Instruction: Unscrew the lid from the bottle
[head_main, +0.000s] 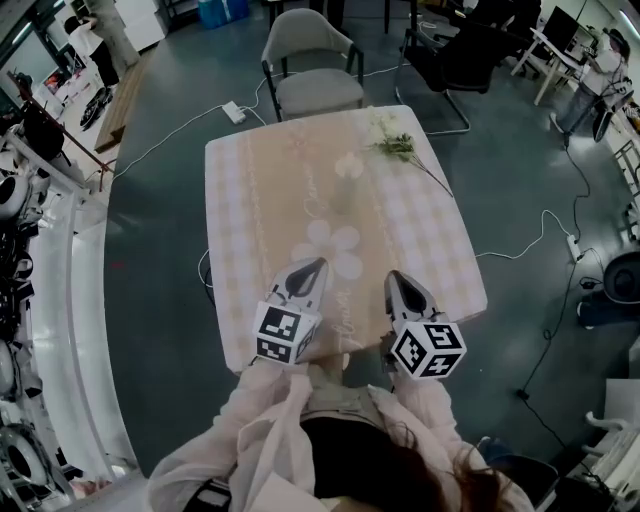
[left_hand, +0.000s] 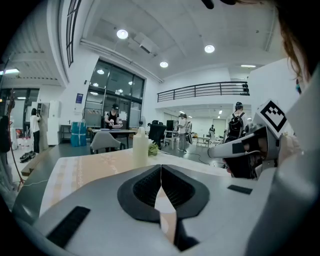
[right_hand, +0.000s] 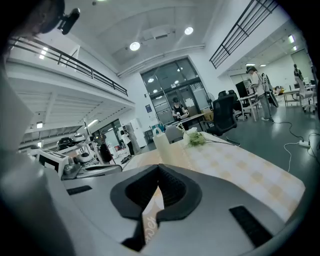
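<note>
Checked table (head_main: 270, 180) fills the middle, and over its near edge hang the left tongs (head_main: 318, 263) and right tongs (head_main: 392, 274), each pair pressed together on nothing, while the pale bottle (head_main: 346, 185) stands upright well beyond them, mid-table, flower sprig (head_main: 395, 143) lying far right.

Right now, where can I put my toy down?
Bare: the table left of the bottle, and its right side between the flowers and the right gripper. Crowded: the flowers' corner and the near edge beside the left gripper.
</note>
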